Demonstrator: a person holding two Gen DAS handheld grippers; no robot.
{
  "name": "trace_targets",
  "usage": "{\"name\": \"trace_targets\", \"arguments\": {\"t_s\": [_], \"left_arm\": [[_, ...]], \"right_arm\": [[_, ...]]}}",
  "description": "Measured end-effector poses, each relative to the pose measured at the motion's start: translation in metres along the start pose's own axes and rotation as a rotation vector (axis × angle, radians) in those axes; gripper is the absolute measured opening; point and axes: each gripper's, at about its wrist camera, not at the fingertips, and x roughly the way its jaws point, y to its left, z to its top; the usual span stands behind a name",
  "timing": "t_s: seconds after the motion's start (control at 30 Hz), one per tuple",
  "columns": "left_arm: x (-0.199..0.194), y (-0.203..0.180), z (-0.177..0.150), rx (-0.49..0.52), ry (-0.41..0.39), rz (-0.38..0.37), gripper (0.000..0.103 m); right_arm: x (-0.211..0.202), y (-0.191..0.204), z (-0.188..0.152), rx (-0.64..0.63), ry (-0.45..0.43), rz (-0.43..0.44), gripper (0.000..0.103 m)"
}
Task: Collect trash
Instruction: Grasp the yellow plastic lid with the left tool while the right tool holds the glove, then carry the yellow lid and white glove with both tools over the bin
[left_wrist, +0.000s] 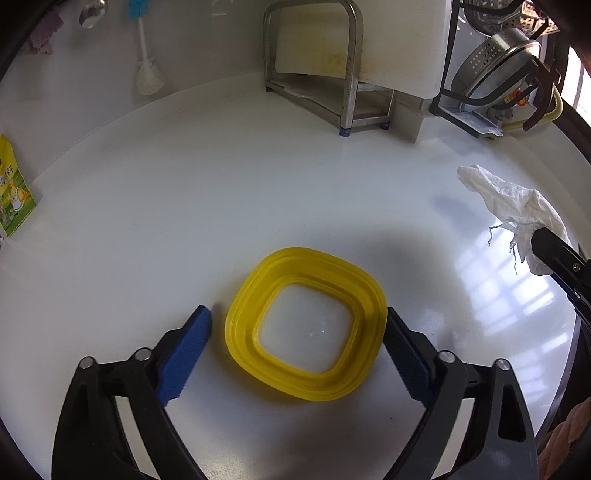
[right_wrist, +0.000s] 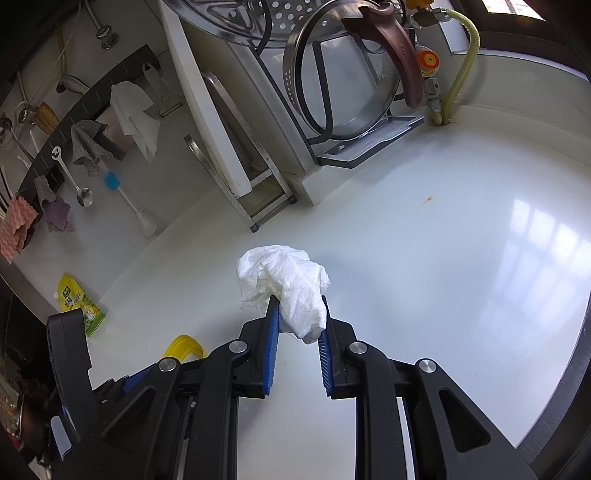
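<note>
Setting: kitchen worktop, a glossy white counter (left_wrist: 221, 192) with window light reflected on its right part; tiled wall behind with hanging utensils.
Back of counter: metal rack (left_wrist: 314, 70) holding a white cutting board (left_wrist: 399, 40); to its right a dish rack with a steel colander (left_wrist: 495, 62) and a pot lid (right_wrist: 343, 74).
Wall items: bottle brush (left_wrist: 146, 62) with a blue handle, spoon (right_wrist: 79, 184), cloths on a dark rail (right_wrist: 74, 122).
Tissue, look: white crumpled tissue (right_wrist: 291, 291), wrinkled and bunched into a loose wad, one ragged end trailing thin shreds in the left wrist view (left_wrist: 517, 210).
Tissue, place: raised off the counter, pinched at its lower end between the blue pads of the right gripper (right_wrist: 297, 314); most of the wad sticks out ahead of the fingertips.
Right gripper: jaws narrowed on the tissue, both pads touching it.
Container: yellow square-ish plastic container (left_wrist: 306, 328) with stepped rim and pale translucent bottom, sitting flat on the counter.
Container, place: between the fingers of the left gripper (left_wrist: 299, 325); right pad against its rim, left pad just beside it with a small gap.
Left gripper: jaws spread wide around the container, not clamped.
Packet: yellow-green printed packet (left_wrist: 13, 188) at the far left edge of the counter, well apart from both grippers.
</note>
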Motion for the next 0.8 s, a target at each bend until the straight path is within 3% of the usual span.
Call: {"name": "trace_targets", "arguments": {"t_s": [0.03, 0.27, 0.47, 0.63, 0.8], "left_arm": [[-0.002, 0.0, -0.001, 0.003, -0.009, -0.004, 0.074], [-0.014, 0.006, -0.007, -0.012, -0.054, -0.048, 0.072], [-0.031, 0.02, -0.013, -0.012, -0.097, 0.0, 0.072], [-0.063, 0.036, -0.023, 0.022, -0.163, 0.071, 0.072], [-0.1, 0.05, -0.043, 0.044, -0.21, 0.086, 0.072]], "right_arm": [[0.0, 0.0, 0.0, -0.002, -0.001, 0.002, 0.019], [0.001, 0.001, -0.001, -0.009, 0.004, 0.0, 0.019], [0.0, 0.006, -0.002, -0.031, -0.005, -0.002, 0.019], [-0.007, 0.014, -0.007, -0.05, -0.018, -0.004, 0.019], [-0.027, 0.036, -0.022, -0.106, -0.04, 0.007, 0.019]]}}
